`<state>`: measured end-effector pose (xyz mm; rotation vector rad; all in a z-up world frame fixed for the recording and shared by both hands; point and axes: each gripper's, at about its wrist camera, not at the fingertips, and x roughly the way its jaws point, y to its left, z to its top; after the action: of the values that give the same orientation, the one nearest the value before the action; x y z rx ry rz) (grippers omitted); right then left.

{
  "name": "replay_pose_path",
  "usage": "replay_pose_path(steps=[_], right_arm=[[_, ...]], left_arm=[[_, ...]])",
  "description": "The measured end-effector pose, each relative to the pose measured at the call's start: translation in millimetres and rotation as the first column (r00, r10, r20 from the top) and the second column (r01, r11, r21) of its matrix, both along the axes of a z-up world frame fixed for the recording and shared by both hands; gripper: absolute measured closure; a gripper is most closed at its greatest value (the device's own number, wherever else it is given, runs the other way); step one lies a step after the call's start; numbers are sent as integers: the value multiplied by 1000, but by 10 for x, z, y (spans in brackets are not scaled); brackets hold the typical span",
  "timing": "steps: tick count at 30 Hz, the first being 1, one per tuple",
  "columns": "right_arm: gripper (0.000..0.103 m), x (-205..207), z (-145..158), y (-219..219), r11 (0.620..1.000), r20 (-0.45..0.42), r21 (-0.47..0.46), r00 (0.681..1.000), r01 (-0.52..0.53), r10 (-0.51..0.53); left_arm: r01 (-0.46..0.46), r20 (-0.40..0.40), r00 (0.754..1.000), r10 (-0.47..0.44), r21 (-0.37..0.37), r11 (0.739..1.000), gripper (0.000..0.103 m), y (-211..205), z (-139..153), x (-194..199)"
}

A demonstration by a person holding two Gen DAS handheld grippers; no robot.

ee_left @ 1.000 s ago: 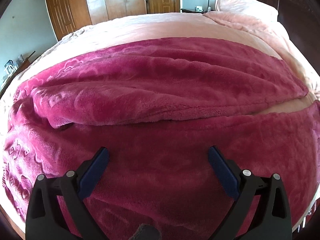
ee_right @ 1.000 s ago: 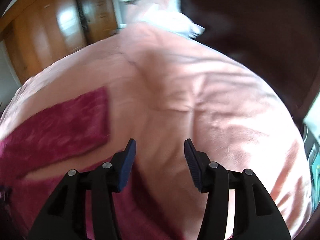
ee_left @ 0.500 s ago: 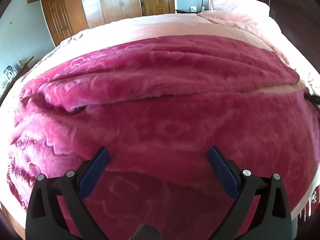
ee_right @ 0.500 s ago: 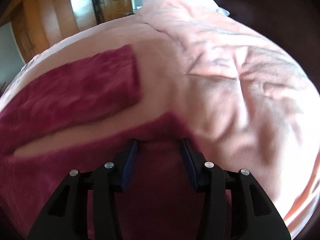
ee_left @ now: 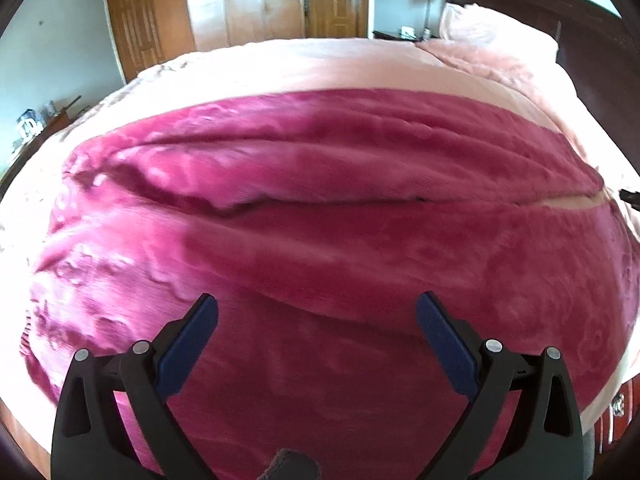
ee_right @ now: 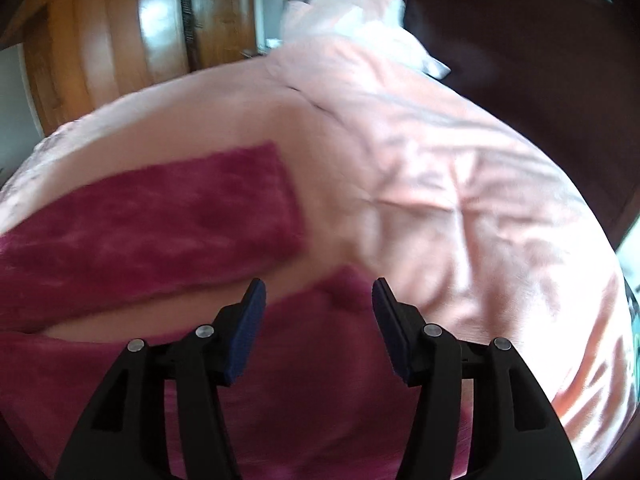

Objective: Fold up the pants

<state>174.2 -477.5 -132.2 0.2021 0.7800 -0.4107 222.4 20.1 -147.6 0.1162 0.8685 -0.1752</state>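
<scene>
The pants [ee_left: 320,208] are spread on the bed [ee_right: 460,200]. Both the left gripper [ee_left: 317,308] and right gripper [ee_right: 319,292] are held apart above them, nothing clamped.

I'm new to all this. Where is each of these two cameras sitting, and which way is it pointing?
Left wrist: mounted on the left gripper, looking along its open fingers over the magenta pants spread on the pink bed, toward wooden wardrobes.
Right wrist: mounted on the right gripper, fingers open, facing the pant-leg ends and the pillow beyond.
Shared: both show the pants, bed and wardrobes; of the person, only the grippers show.
</scene>
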Motion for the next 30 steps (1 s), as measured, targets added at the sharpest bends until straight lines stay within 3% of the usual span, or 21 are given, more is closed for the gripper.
replay_pose_path(steps=[3,6,13,16,22,27,30], right_arm=[[47,118,103,313,998,21,19,998,-61,61],[47,225,92,643,989,33,95,993,-115,113],[46,359,-318,1343,967,-54,134,973,-217,226],[45,424,-456,1425,974,-69,98,975,-204,211],[43,479,-530,1444,975,-85,88,974,-202,209],[43,423,-471,1449,978,-75,90,978,-188,195],[43,385,-359,1448,979,-44,105,983,-173,178]], left_arm=[[-61,8,998,61,-2,998,5,258,37,68],[-130,-4,991,130,-6,991,5,541,12,111],[-229,-73,971,228,1,974,5,1038,-270,112],[-219,-76,974,215,-47,975,5,1130,-325,95],[-215,-111,970,215,11,977,5,1076,-419,133],[-213,-144,968,206,-33,977,5,1127,-344,210],[-227,-120,968,218,-64,972,5,1253,-195,208]])
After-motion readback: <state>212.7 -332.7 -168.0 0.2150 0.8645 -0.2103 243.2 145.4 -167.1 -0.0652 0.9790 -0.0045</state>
